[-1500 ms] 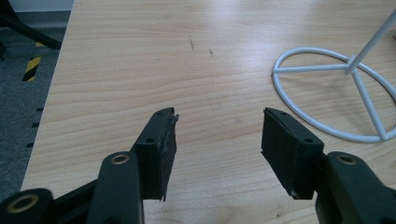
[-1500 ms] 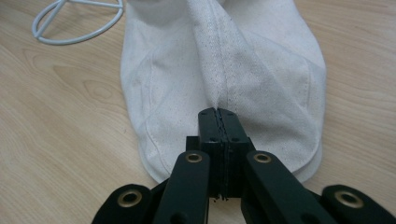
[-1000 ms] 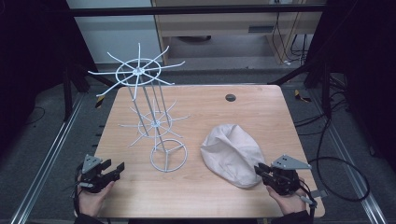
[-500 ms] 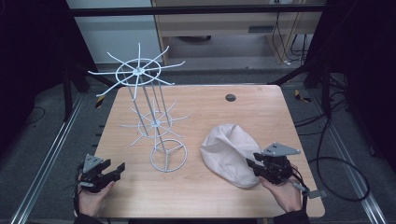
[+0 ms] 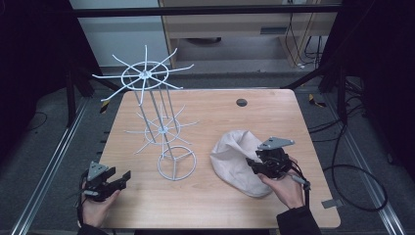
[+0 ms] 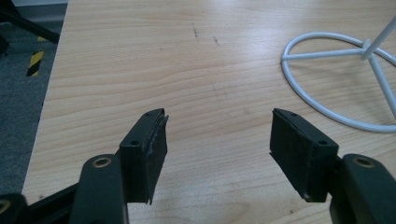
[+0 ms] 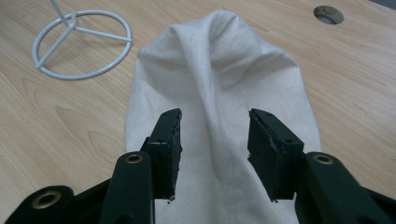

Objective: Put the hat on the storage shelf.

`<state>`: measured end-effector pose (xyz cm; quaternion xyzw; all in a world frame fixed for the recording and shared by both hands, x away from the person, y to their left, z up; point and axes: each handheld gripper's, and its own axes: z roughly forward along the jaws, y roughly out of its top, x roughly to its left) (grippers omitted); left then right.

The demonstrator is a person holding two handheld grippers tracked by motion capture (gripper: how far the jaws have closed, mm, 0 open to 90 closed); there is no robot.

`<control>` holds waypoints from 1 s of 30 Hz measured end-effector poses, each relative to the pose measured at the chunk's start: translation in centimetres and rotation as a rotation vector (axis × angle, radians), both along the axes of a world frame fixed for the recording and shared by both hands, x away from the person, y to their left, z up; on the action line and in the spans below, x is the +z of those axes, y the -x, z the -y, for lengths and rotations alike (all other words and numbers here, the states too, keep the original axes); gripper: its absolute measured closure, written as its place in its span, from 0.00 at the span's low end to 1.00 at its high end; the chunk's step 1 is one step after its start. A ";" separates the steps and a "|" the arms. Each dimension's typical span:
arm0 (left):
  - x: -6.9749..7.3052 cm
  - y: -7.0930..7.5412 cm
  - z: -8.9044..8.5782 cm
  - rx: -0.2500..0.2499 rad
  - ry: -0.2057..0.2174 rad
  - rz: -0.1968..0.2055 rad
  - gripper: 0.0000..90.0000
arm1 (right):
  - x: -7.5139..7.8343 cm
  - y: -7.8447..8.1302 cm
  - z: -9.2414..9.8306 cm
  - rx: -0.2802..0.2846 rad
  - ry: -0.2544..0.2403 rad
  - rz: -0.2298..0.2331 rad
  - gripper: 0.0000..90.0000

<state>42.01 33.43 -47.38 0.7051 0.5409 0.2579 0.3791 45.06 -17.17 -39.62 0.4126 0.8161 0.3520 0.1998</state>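
A cream cloth cap (image 5: 236, 159) (image 7: 219, 93) lies crumpled on the wooden table (image 5: 215, 117), right of centre. My right gripper (image 5: 258, 165) (image 7: 214, 149) hovers over its near right part, jaws open astride a raised fold of the cloth. A white wire rack (image 5: 156, 122) with spoked rings on a thin stem stands left of centre; its round base ring (image 6: 336, 88) (image 7: 81, 44) rests on the table. My left gripper (image 5: 115, 180) (image 6: 217, 158) is open near the front left corner, with bare wood between its jaws.
A small dark round hole (image 5: 241, 102) (image 7: 328, 14) sits in the tabletop at the back right. Dark floor, metal rails and cables surround the table. A strip of yellow-black tape (image 6: 35, 63) lies on the floor beyond the table's left edge.
My right gripper has moved forward and left from the table's front right edge onto the cap. The left gripper has stayed put.
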 end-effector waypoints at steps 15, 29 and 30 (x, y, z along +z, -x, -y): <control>-0.1 -0.1 0.1 -0.004 -0.006 -0.006 0.40 | -2.0 -2.6 -1.3 0.019 0.073 -0.093 0.67; -0.1 -0.2 0.2 -0.014 -0.009 -0.010 0.40 | -3.7 -3.4 -1.4 -0.003 0.104 -0.129 0.94; -0.1 -0.2 0.2 -0.014 -0.008 -0.011 0.40 | -3.7 -3.4 -1.4 -0.001 0.103 -0.123 0.96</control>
